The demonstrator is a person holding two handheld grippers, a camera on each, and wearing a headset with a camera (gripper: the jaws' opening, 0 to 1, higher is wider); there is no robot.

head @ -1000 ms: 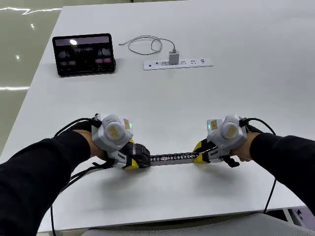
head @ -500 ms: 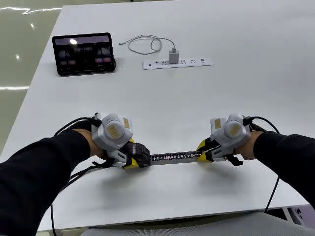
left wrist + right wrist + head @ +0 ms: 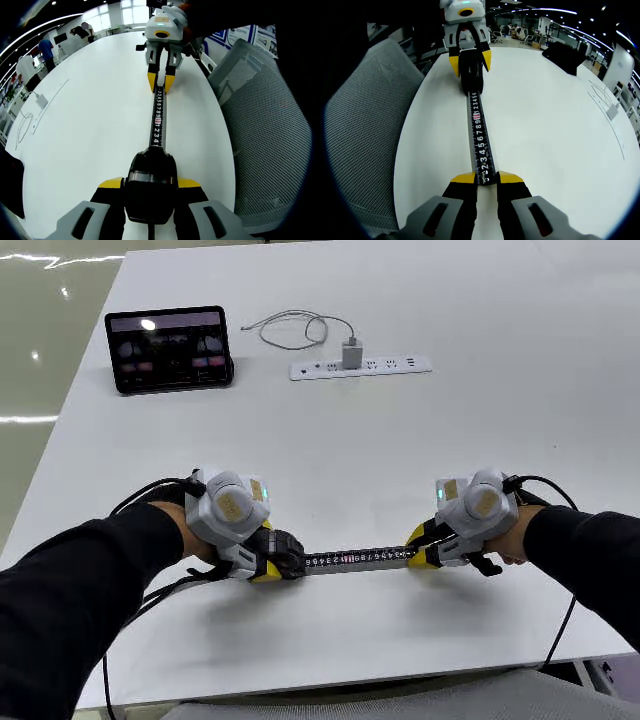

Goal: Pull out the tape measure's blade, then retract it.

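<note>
Both arms, in dark sleeves, reach in from the lower corners of the head view, hands level and facing each other low in the frame. The left tongs (image 3: pixel 266 566) are clamped around the black tape measure (image 3: pixel 284 553), lower centre-left, down by the white surface (image 3: pixel 420 450). Its blade (image 3: pixel 358 560) runs out flat toward the right, long axis across the frame, numbers up. The right tongs (image 3: pixel 416 554) are closed on the blade's far end. A tablet (image 3: pixel 170 348) and a power strip (image 3: pixel 360 368) lie well apart in the upper left.
</note>
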